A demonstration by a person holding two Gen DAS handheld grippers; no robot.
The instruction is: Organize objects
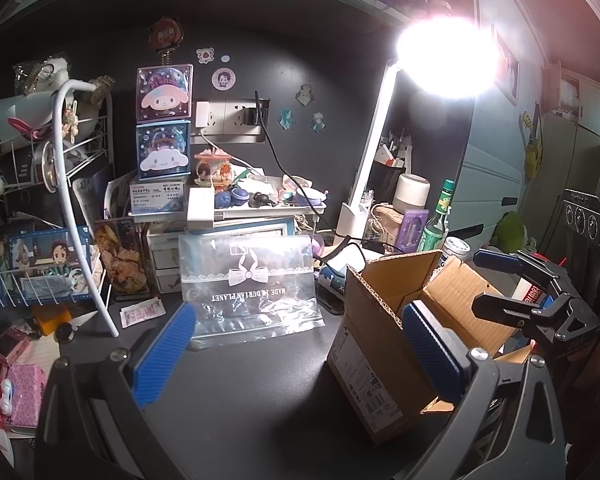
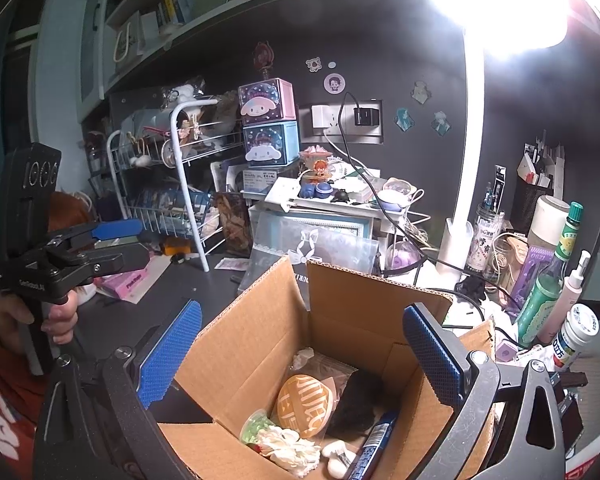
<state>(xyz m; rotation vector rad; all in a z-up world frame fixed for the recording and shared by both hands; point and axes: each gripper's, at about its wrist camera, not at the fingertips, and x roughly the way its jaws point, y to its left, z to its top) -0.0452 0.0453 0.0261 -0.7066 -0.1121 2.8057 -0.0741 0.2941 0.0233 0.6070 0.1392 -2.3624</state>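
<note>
Cluttered dark desk under a glaring lamp, with an open cardboard box (image 2: 340, 344) sitting between two hand-held tongs.

Right gripper (image 2: 300, 356) is hovering over the box, its ridged blue pads (image 2: 172, 352) standing spread wide and empty; the box mouth is lying directly below and between them, showing an orange round pouch (image 2: 306, 406), a dark furry lump (image 2: 358, 404), white fabric flowers (image 2: 290, 446) and a blue wrapper (image 2: 374, 444) inside; left gripper (image 1: 296, 356) is also standing spread and holding nothing, with the corrugated brown box (image 1: 384, 344) just beside and partly behind its right pad; a glossy clear zip bag (image 1: 252, 280) with a white bow print is leaning ahead of it; a white wire rack (image 1: 72, 200) is standing at far left.
</note>
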